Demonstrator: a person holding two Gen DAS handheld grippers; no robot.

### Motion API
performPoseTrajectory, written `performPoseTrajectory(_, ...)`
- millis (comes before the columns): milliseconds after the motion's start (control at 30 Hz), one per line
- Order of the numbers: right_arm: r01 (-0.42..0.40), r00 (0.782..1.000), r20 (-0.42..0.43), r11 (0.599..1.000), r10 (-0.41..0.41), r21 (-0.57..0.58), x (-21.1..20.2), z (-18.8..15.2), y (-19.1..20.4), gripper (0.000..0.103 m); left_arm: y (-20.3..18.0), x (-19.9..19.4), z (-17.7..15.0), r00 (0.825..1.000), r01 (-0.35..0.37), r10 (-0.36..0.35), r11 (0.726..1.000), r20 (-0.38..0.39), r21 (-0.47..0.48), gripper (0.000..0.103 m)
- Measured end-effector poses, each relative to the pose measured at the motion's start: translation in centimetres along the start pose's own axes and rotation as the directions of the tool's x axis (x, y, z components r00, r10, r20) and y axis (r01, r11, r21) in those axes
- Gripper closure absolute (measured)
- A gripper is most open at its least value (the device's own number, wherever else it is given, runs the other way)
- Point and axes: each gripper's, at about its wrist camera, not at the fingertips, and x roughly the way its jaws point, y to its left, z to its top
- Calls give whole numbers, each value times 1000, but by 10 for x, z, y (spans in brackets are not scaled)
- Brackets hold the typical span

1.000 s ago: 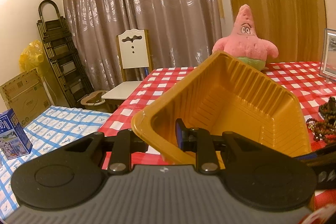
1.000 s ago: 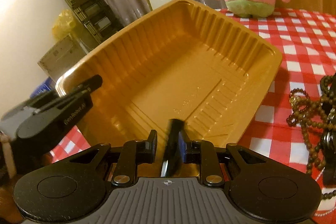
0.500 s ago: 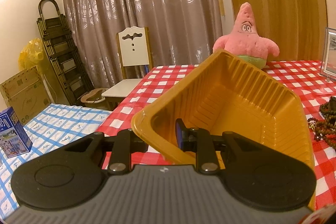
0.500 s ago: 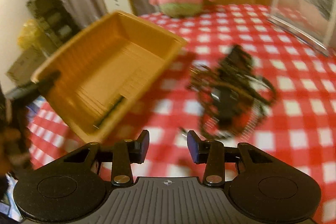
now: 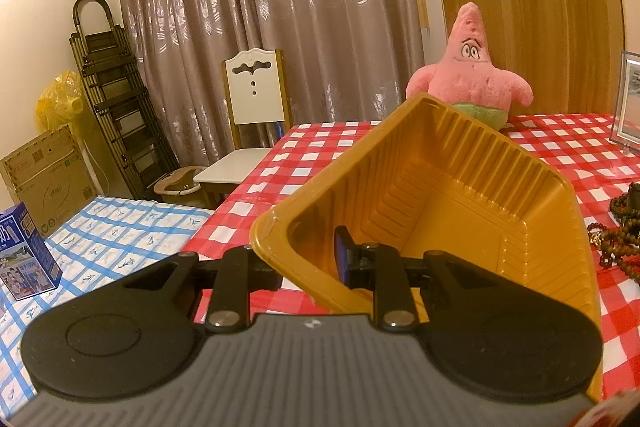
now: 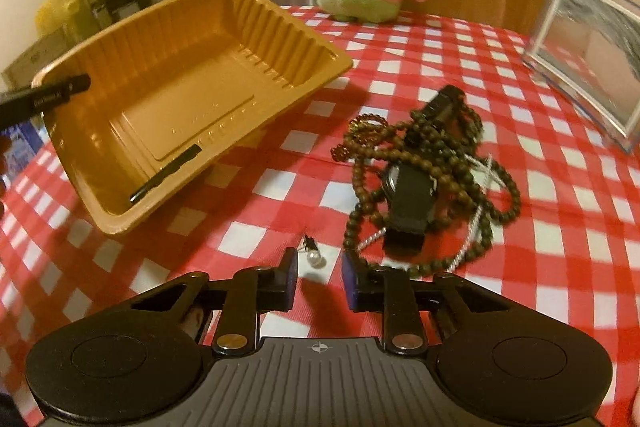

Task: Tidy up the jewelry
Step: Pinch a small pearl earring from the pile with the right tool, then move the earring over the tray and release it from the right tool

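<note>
- Now left gripper clamped on gold tray near rim, tilted.
- Right gripper closing around pearl earring, not touching.
- Black stick inside tray; beads right.

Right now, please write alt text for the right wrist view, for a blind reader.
The right gripper is closing around a pearl earring on a red checked tablecloth. Bead necklaces lie right; left, a tilted gold tray holds a black clip.

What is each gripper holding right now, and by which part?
The left gripper clamps the gold tray by its near rim wall, tilting it. The right gripper holds nothing; its jaws are closing around the pearl earring on the tablecloth.
</note>
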Motion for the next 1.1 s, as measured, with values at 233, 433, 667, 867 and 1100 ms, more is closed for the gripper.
performPoseTrajectory(233,-3,1000,-16,995,2,-95,14,6,5,87,0,0,0,1000,-1,1,1000,0,0,80)
performPoseTrajectory(433,7,1000,-26,992,-10,-124,22,5,10,94,0,0,0,1000,-1,1,1000,1,2,80)
performPoseTrajectory(667,-16,1000,-21,999,16,-37,17,7,3,95,-1,1,0,1000,0,0,1000,2,2,80)
performPoseTrajectory(867,-169,984,91,972,156,164,-10,30,-8,95,-1,2,-1,1000,3,-3,1000,3,2,80)
performPoseTrajectory(1100,-328,942,144,924,304,199,-8,54,14,95,-2,3,-1,1000,4,-4,1000,2,2,80)
